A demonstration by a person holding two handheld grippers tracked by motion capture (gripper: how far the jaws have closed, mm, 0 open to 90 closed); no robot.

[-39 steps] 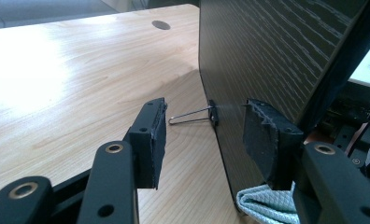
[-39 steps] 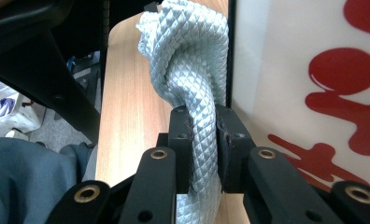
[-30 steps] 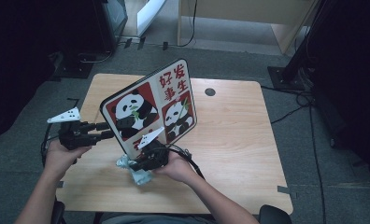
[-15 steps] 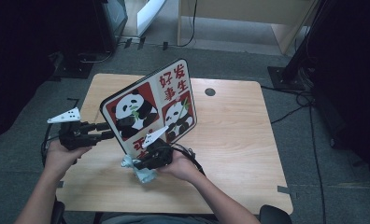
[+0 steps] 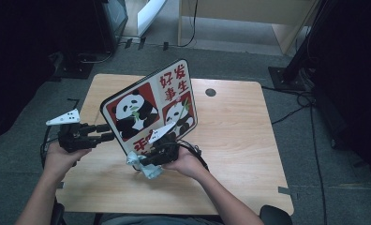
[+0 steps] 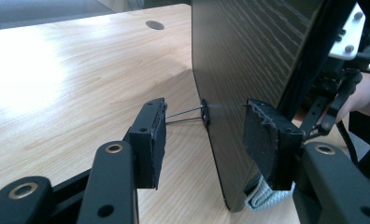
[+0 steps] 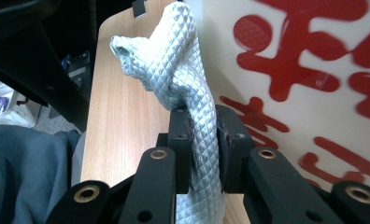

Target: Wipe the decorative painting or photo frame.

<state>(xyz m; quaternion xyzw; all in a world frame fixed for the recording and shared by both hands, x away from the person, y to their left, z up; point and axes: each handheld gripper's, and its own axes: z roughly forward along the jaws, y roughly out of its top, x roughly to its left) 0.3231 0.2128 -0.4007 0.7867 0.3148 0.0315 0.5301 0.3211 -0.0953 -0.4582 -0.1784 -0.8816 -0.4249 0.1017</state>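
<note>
Panda sign board is held upright and tilted on the light wood worktop, over its left-centre area, lower edge close to the front half. Printed face with two pandas and red characters is turned toward the person; dark wood-grain back is seen in the left gripper view. Left gripper is spread, jaws set either side of the board's left edge, not closed on it; a small clip with thin wire is seen on that edge between the jaws. Right gripper is pinched on a pale quilted cloth, seen bunched above the jaws in the right gripper view, right against the board's printed face near its lower edge. Cloth sits near the worktop's front edge, left of centre. A round cable hole is seen near the worktop's far edge.
</note>
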